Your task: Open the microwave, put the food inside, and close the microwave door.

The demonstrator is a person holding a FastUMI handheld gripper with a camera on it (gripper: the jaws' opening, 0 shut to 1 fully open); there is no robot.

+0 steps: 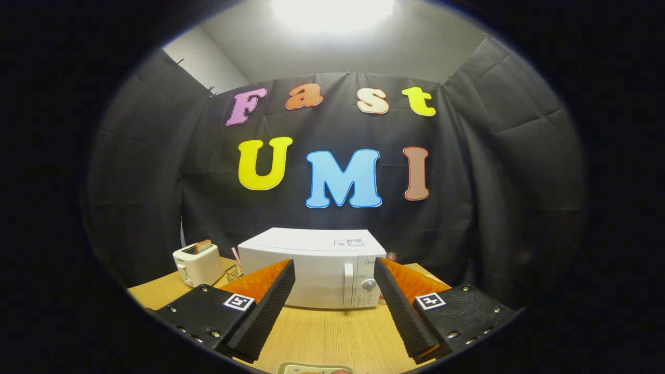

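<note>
Tongs (334,278) stand wide apart and hold nothing, their two black ribbed fingers (265,311) slanting up and inward over the wooden table (322,335), each backed by an orange toothed strip and set on a black mount with a small square marker. Between the fingertips, and well beyond them, sits the white microwave (311,267) at the far side of the table, in front of the black cloth wall. Its door (296,283) is shut, with a vertical white handle (348,283) at the door's right edge and a round knob (368,284) on the control panel beside it; the left finger's tip overlaps the door's left part in the view, and the right finger's tip overlaps the panel's right edge, yet neither touches the appliance. On the near side, below and between the fingers and closer than their tips, the rim of a pale plate (315,368) shows at the table's front edge, with something yellowish and reddish on it that is too cut off to make out. Left of the microwave stands a small white toaster (197,264) with a slice of bread sticking up from its slot, and just beside it, between toaster and microwave, is a little wire basket (234,271) with a pink striped straw (236,256) rising behind it. A small reddish-topped object (390,256) peeks out past the microwave's right corner, too small to identify.
</note>
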